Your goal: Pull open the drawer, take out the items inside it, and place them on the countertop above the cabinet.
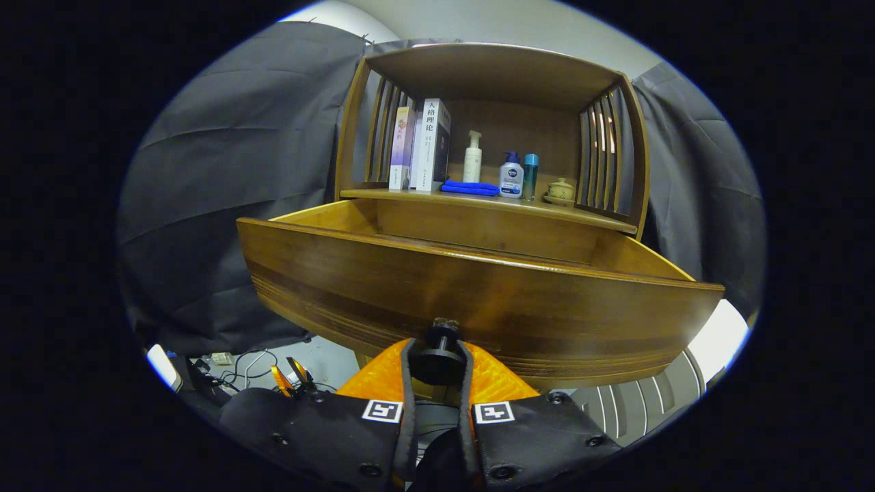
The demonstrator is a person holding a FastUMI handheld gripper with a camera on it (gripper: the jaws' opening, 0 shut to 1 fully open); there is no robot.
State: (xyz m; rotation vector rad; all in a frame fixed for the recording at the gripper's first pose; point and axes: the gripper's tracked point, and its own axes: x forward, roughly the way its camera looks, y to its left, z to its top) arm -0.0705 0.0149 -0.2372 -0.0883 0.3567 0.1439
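**Drawer out, knob pinched**

Now the gripper has its two fingers pressed against the sides of the dark round knob on the drawer, one finger on each flank, so the tongs are pinching the knob rather than standing spread. The drawer is pulled well out from the cabinet, its curved wooden front just ahead of the fingers. From this low angle the inside walls of the drawer show, but its floor is hidden behind the front panel, so I cannot tell what lies inside.

Above the drawer, the countertop carries a row of things. Two books stand upright toward the drawer's left end. A white pump bottle stands beside them, with a folded blue cloth lying in front of it. Next come a white and blue bottle and a slim teal bottle, close together. A small lidded pot sits near the slatted side panel above the drawer's right end.

Below the drawer's left end, cables lie on the floor.
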